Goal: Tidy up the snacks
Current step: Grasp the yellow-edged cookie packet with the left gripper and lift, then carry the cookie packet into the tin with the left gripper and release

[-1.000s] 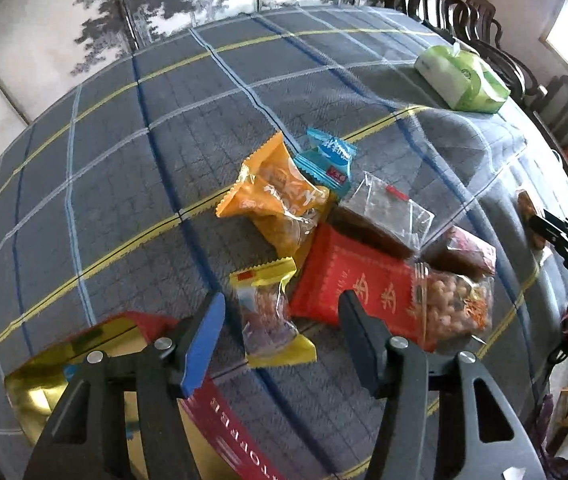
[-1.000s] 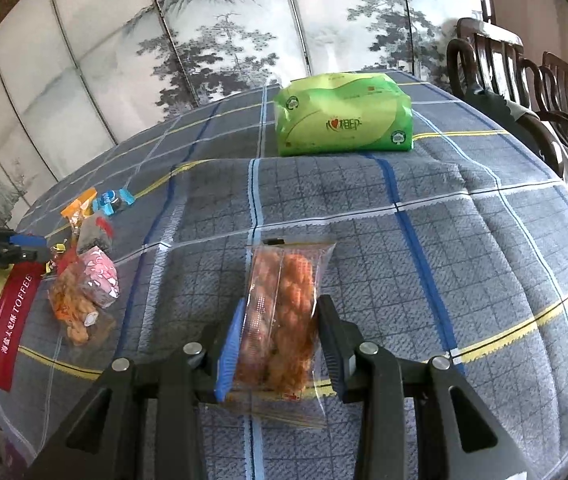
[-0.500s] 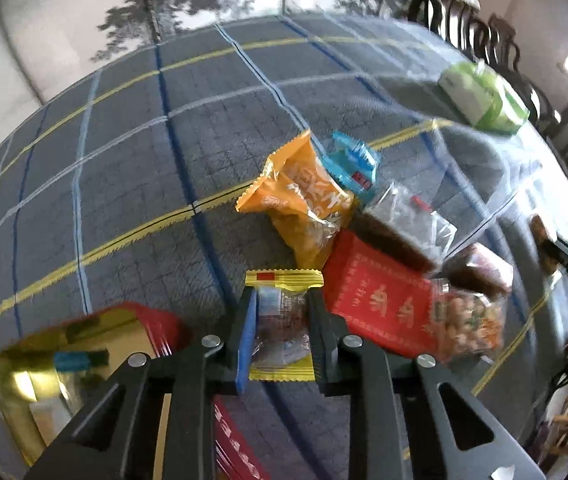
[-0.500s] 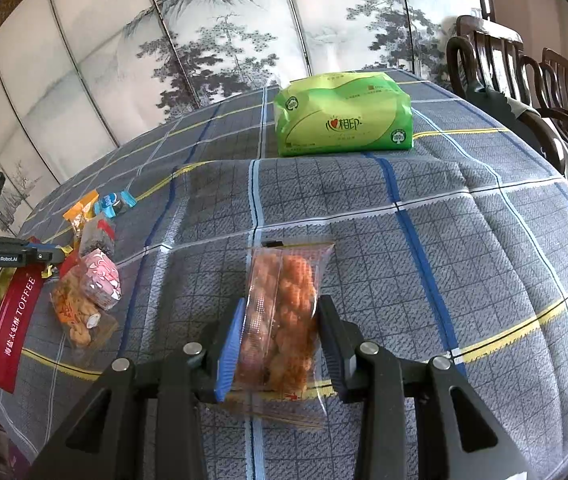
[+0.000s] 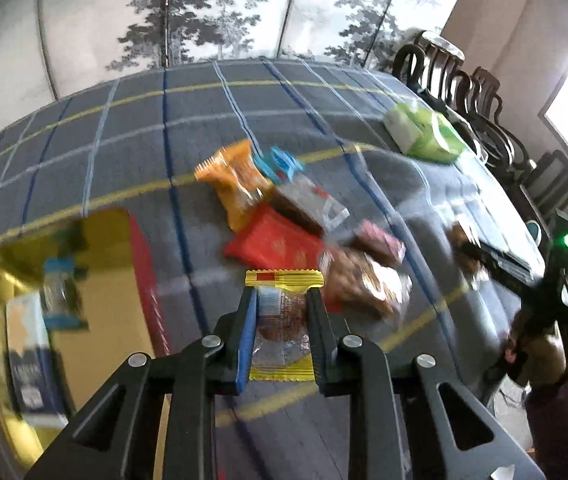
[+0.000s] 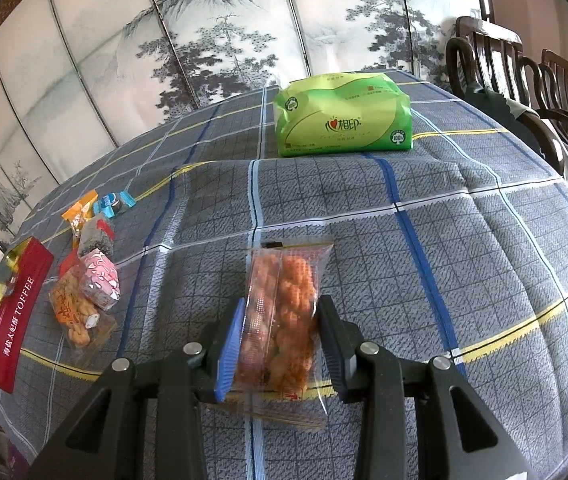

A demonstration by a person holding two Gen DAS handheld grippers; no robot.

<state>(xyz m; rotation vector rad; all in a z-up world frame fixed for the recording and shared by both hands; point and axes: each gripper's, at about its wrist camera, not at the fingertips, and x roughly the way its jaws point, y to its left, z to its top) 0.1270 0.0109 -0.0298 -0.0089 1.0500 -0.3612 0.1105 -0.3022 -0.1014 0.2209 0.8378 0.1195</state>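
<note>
Left tool (image 5: 279, 328) has gone from wide open over the yellow-edged packet (image 5: 281, 334) to clamped on it and lifted it off the cloth, view swung toward the tin; right tool (image 6: 279, 332) hasn't budged. Worktop (image 6: 464, 240) carries a grey plaid cloth, lit from the right. Green tissue pack (image 6: 342, 114) sits at the far side, well apart from the rest. Red and gold toffee tin (image 6: 15, 308) lies open at the left edge; its inside is too blurred in the left wrist view to read. Snack pile (image 6: 87, 272) lies just beside the tin: red packet (image 5: 275, 242), orange packet (image 5: 231, 178), pink packet (image 6: 99, 278), small blue candy (image 6: 113, 202). Right tool is narrow, pads pressing both sides of the clear bag of fried twists (image 6: 284, 308), which rests on the cloth mid-worktop.
</note>
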